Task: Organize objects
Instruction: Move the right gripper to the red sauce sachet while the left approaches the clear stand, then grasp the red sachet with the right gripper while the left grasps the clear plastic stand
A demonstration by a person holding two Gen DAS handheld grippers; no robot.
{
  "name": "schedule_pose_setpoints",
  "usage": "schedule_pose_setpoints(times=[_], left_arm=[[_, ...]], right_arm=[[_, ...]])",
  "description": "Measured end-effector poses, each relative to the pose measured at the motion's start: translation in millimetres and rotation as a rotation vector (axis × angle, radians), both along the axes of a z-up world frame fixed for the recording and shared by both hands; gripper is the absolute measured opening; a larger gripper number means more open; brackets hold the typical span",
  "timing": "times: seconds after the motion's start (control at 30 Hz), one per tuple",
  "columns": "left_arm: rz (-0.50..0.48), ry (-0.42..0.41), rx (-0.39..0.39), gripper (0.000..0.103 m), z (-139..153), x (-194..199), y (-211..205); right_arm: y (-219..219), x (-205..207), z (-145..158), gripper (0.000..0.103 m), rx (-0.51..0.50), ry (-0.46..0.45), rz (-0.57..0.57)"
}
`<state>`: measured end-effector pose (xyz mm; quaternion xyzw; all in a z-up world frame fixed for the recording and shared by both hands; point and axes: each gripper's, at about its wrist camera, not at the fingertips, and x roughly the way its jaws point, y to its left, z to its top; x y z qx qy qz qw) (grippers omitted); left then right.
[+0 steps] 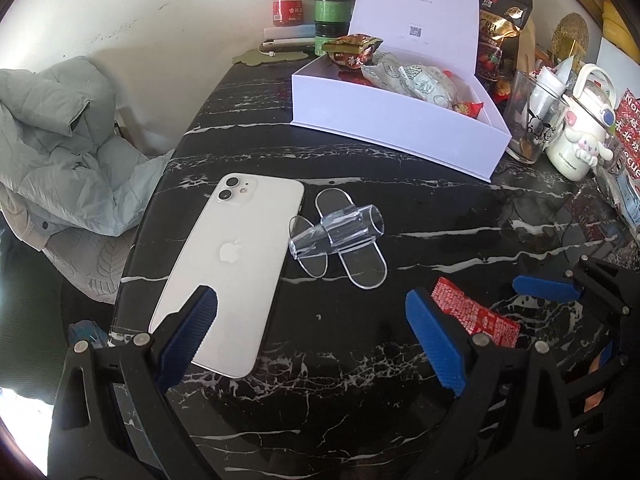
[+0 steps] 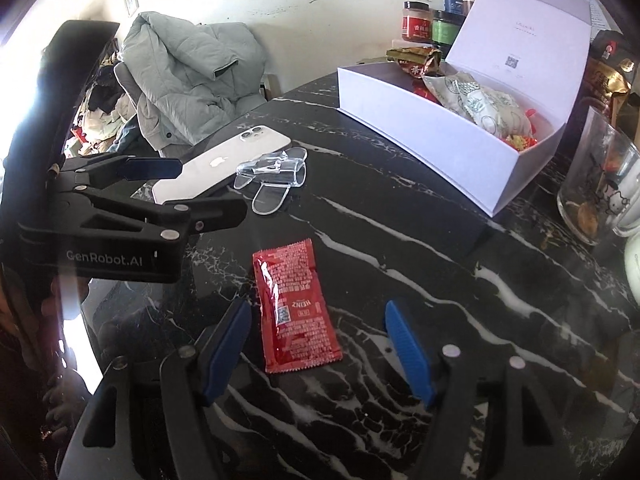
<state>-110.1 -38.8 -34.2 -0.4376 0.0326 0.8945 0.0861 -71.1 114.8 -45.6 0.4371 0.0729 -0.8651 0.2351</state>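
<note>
Ketchup sachet [image 2: 296, 308]: being straddled by the parted, empty right gripper [image 2: 316, 344]; pads are best being closed across its narrow width.

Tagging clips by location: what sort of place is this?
Probably a lived-in home, at a dining or side table: a puffer jacket slung over a chair, seasoning jars against the wall, and a cartoon mug on the black marble tabletop.

The table [image 2: 400, 248] is black marble with white veins. A white phone [image 1: 228, 264] and clear acrylic stand [image 1: 340, 236] lie near its left edge. The sauce packet [image 2: 296, 308] is red with white print. The box [image 1: 400, 128] is pale lavender-white; both grippers' pads [image 2: 408, 352] are blue.
</note>
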Motion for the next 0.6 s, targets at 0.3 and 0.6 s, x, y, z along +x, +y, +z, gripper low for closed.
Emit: schedule_pose_setpoints(times=[0.3, 0.6], left_arm=[[-0.028, 0.006, 0.011, 0.095, -6, -9, 11], [-0.043, -0.007, 0.009, 0.095, -13, -25, 29]], right_arm=[[9, -6, 0, 0.032, 0.024, 0.027, -0.010], [44, -21, 0, 0.031, -0.022, 0.010, -0.137]])
